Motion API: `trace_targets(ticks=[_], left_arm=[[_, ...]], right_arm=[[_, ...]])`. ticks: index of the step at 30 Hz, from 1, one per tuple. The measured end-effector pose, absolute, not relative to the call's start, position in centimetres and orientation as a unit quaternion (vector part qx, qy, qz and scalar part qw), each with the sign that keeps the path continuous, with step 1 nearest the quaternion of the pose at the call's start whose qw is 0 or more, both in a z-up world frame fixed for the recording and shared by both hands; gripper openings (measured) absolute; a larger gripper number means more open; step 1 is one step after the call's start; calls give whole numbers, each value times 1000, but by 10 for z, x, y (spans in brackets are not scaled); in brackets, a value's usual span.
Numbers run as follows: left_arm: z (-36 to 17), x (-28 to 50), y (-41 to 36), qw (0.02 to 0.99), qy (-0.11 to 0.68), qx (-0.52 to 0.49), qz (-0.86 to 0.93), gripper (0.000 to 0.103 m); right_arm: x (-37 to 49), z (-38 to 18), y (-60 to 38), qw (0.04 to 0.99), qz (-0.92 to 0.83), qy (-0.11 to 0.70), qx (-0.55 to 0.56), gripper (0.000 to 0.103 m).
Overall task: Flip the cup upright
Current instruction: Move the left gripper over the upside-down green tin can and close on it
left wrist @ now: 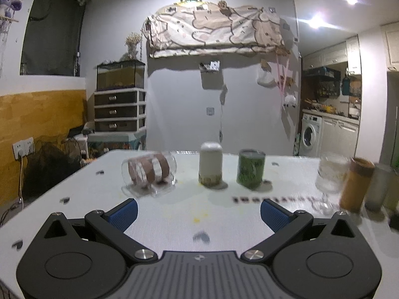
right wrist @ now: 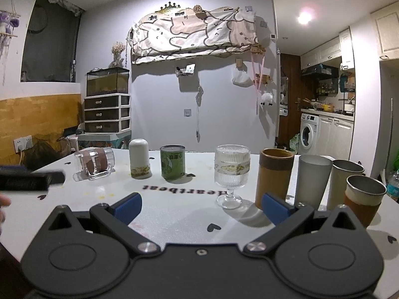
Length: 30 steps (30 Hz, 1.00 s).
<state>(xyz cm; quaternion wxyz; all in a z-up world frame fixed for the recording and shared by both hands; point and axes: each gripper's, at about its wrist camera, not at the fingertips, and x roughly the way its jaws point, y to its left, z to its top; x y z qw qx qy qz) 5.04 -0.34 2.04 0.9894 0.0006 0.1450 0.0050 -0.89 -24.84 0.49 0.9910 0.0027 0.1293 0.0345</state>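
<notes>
A clear glass mug with brown bands (left wrist: 149,172) lies on its side on the white table, handle down; it also shows in the right wrist view (right wrist: 96,165). A white cup (left wrist: 210,163) stands upside down beside it, also in the right wrist view (right wrist: 139,159). My left gripper (left wrist: 199,211) is open and empty, well short of the mug. My right gripper (right wrist: 202,208) is open and empty, near a ribbed stem glass (right wrist: 232,174). The left gripper's dark body (right wrist: 30,180) shows blurred at the left edge of the right wrist view.
A green can (left wrist: 250,168) (right wrist: 172,162) stands right of the white cup. A brown cup (right wrist: 274,178), a frosted tumbler (right wrist: 313,180) and two metal cups (right wrist: 345,182) (right wrist: 364,199) stand in a row at the right. The table edge (left wrist: 74,172) runs along the left.
</notes>
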Motion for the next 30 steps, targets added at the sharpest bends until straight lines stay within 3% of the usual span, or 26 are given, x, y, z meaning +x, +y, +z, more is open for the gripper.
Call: trace_targets(ticks=[15,30], left_arm=[[44,174,-61,989,137,21,-59,103],[-9,313,-113,986,166,15,-25,101]], right_arm=[[-14,-12,-275,990,36,133,18,103],[-2,-42,-288,986,63,151,16,103]])
